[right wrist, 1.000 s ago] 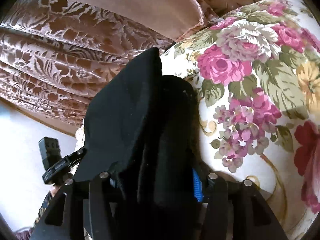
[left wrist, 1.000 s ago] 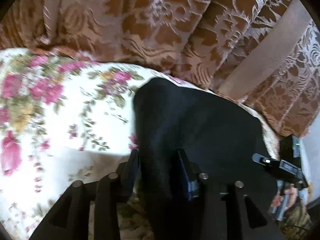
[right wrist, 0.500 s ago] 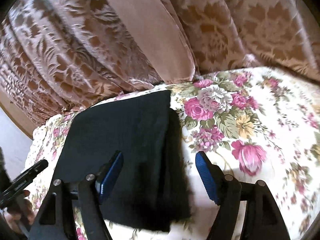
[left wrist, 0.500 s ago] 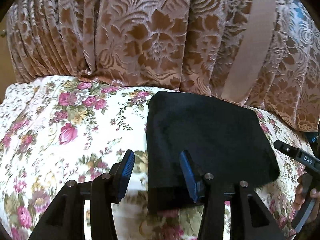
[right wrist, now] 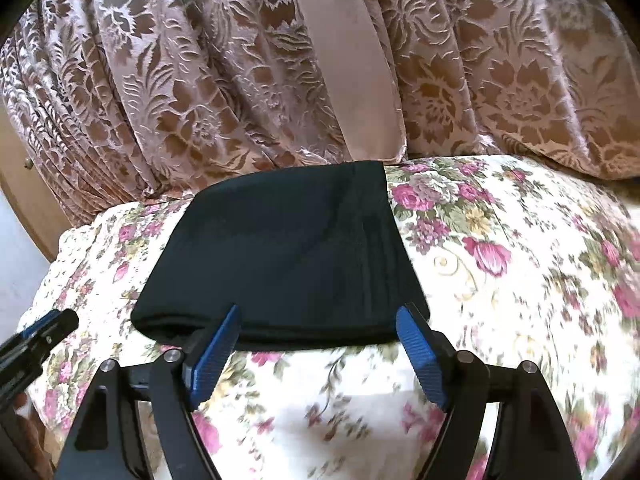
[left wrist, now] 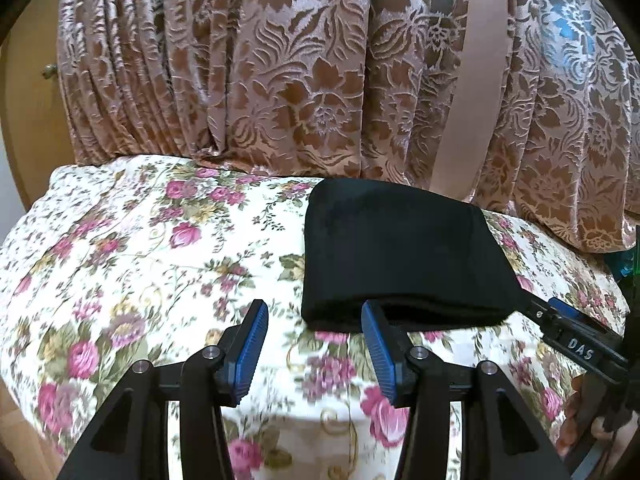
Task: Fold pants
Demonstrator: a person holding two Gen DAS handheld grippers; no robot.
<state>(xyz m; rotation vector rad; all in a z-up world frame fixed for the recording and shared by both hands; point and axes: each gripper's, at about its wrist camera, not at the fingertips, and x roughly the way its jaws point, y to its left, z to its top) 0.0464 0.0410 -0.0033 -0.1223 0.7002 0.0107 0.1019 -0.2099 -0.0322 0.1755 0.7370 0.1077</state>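
Your left gripper has its jaws apart with nothing between them, only the flowered bedspread below; they have just been opening a little. Your right gripper stands wider, its jaws also just opened and empty, the blue pads clear of the cloth.

The pants lie folded into a flat black rectangle on the bedspread, toward its far edge, just in front of the brown patterned curtain.

From your left wrist camera, the folded pants sit right of centre, their near edge just beyond the right finger. At the far left a strip of wooden furniture with a small knob shows. At the right edge you see the other gripper's finger, marked "DAS", with part of a hand below it.

From your right wrist camera, the pants fill the centre, and layered fold edges show along their near side. The other gripper's tip enters at the left edge. More open bedspread spreads to the right.
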